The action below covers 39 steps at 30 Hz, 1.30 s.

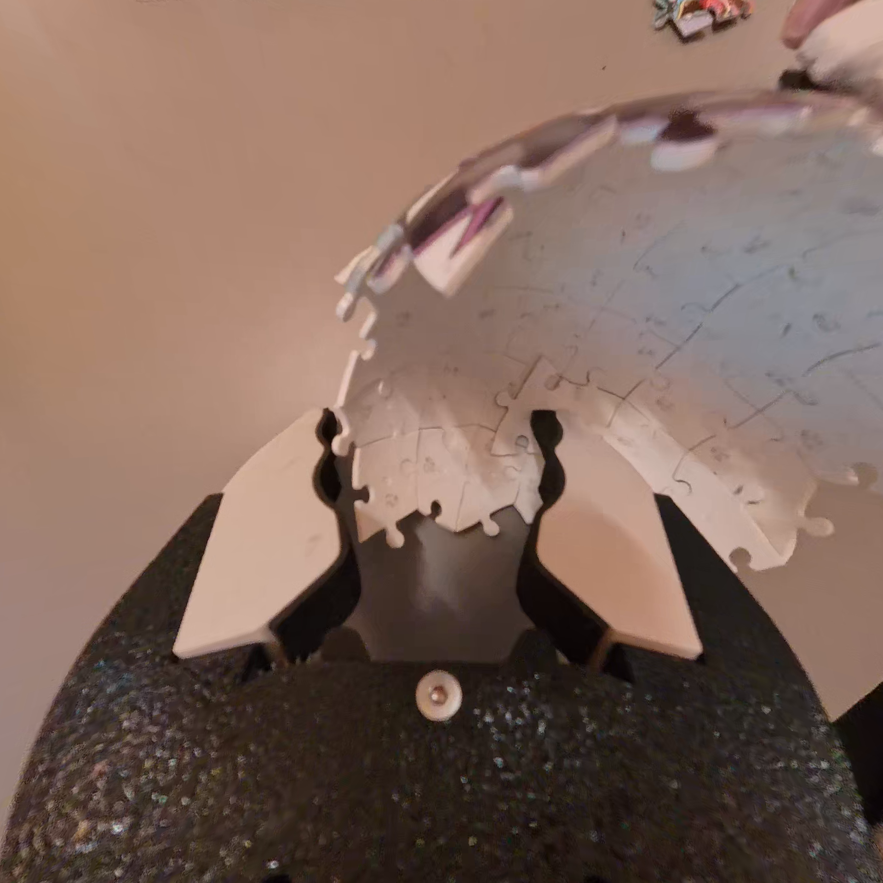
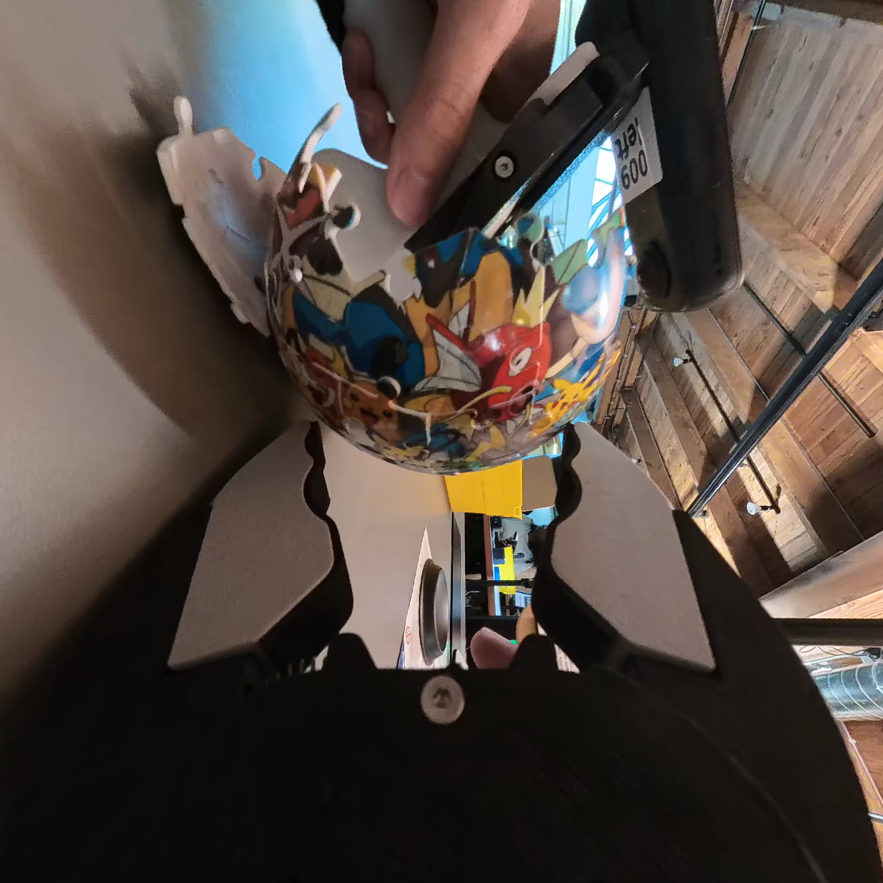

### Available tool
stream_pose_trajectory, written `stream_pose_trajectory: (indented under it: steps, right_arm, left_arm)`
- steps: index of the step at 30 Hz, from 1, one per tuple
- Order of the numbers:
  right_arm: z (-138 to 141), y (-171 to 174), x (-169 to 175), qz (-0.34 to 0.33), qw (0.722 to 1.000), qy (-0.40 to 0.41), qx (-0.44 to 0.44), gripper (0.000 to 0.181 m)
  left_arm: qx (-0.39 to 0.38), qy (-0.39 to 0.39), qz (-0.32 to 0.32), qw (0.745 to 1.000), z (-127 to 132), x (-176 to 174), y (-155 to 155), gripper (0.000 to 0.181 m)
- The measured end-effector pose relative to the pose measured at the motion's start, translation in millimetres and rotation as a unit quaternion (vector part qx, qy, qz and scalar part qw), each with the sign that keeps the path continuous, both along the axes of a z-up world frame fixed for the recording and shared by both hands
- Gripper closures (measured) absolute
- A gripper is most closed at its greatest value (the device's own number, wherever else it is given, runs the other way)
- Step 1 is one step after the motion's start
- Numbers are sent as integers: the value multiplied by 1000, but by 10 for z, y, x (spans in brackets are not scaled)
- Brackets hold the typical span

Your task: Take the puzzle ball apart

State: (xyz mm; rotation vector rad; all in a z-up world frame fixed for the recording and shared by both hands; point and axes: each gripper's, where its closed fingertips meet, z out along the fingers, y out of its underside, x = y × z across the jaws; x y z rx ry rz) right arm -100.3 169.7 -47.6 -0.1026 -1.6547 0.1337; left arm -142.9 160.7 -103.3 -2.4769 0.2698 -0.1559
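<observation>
The puzzle ball is a hollow shell with bright cartoon prints outside and white inside, and part of it is open. In the left wrist view I see its white inner side with a jagged edge. My left gripper is shut on that edge, and the pieces between its fingers are buckled. It also shows in the right wrist view, held by a hand, at the ball's open rim. My right gripper is shut on the ball's rounded bottom, with a fingertip on each side.
A few loose puzzle pieces lie on the beige table at the far edge. A hand shows at the top right. A yellow bin and wooden boards are in the background.
</observation>
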Motion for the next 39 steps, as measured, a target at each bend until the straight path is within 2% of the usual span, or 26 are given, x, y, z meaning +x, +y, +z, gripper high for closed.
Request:
stream_pose_trajectory:
  steps: [3,7,9,12,18,22,25,28,33,37,39]
  right_arm:
    - [-14,-1,32,9,999,-16,-26,86]
    - [-35,-49,153,37,989,-68,-124,84]
    - [-30,-92,218,46,971,-101,-211,81]
    - [0,-260,286,80,924,-143,-344,65]
    - [-3,-290,248,68,931,-139,-332,59]
    - [115,-374,279,97,915,-136,-368,59]
    - [72,-356,275,90,918,-153,-355,53]
    - [107,-360,279,104,913,-158,-361,55]
    - [196,-260,209,120,884,-177,-415,57]
    - [223,-206,239,149,836,-219,-480,58]
    - [205,-260,244,162,833,-243,-470,58]
  left_arm:
    - [-15,-9,9,1000,-23,8,-32,100]
    - [-17,-6,13,1000,-29,16,-40,100]
    - [-15,-3,10,1000,-32,28,-40,98]
    - [-13,7,3,1000,-44,43,-35,94]
    - [0,6,-1,1000,-48,75,-2,92]
    - [-5,8,-1,1000,-50,75,-4,92]
    - [-9,9,-1,1000,-51,76,-6,92]
    - [-8,8,0,1000,-50,86,1,92]
    - [-6,10,5,1000,-54,135,23,90]
    - [-4,12,1,1000,-55,190,30,88]
    - [1,17,0,1000,-48,203,43,89]
